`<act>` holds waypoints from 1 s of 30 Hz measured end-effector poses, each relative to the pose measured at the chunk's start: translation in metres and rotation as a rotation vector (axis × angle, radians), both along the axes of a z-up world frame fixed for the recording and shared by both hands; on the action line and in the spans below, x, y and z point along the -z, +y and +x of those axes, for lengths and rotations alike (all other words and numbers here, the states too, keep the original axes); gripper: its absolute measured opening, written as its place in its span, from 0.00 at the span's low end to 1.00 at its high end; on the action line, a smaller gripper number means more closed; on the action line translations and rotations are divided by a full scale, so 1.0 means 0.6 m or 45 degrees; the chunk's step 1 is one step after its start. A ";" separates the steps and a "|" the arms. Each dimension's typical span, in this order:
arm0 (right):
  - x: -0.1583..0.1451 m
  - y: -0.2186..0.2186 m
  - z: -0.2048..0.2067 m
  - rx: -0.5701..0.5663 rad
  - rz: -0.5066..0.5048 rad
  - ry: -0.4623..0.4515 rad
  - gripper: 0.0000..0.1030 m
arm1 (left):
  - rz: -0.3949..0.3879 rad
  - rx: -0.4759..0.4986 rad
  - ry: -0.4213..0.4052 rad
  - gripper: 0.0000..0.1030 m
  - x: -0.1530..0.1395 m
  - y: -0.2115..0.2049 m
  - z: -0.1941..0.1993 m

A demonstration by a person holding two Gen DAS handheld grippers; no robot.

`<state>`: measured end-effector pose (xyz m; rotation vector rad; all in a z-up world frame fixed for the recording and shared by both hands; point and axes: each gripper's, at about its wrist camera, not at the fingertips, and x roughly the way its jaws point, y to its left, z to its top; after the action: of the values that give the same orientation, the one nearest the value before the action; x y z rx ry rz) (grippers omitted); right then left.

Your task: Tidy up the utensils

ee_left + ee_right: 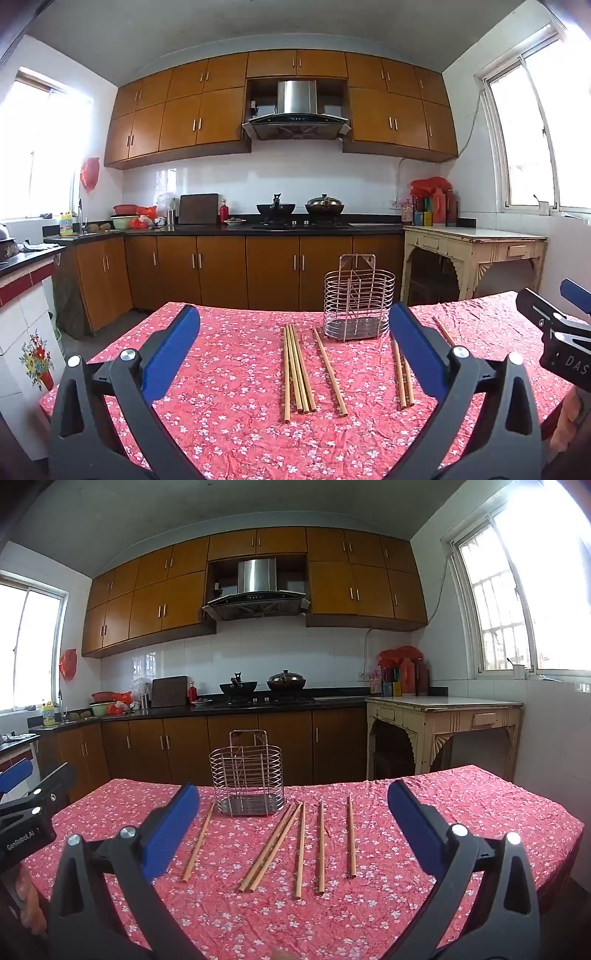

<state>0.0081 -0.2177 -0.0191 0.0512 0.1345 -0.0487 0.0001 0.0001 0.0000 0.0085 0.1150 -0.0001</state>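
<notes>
Chopsticks point(301, 849) flat on red floral cloth point(443, 849), long axes running near-to-far, far tips toward rack point(247, 775). In right view: single stick at 9 o'clock of rack base, pair fanning from 5 o'clock, three more parallel further right. Rack upright, at 12 o'clock of sticks. Left gripper point(295, 328) wide open, nothing between jaws. Right gripper point(293, 805) likewise open, empty.

Wrist views side by side, sharing table point(236, 369)
</notes>
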 end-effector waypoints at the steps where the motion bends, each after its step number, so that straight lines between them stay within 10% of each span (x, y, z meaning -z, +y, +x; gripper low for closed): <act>1: 0.000 0.000 0.000 -0.001 -0.001 0.001 0.96 | 0.007 0.001 -0.007 0.98 0.000 0.000 -0.001; 30: 0.012 0.001 0.010 -0.003 0.012 0.012 0.96 | -0.012 0.010 0.020 0.98 0.020 0.002 0.009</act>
<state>0.0139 -0.2172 -0.0265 0.0604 0.1445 -0.0462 0.0055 0.0012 -0.0121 -0.0004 0.1309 -0.0086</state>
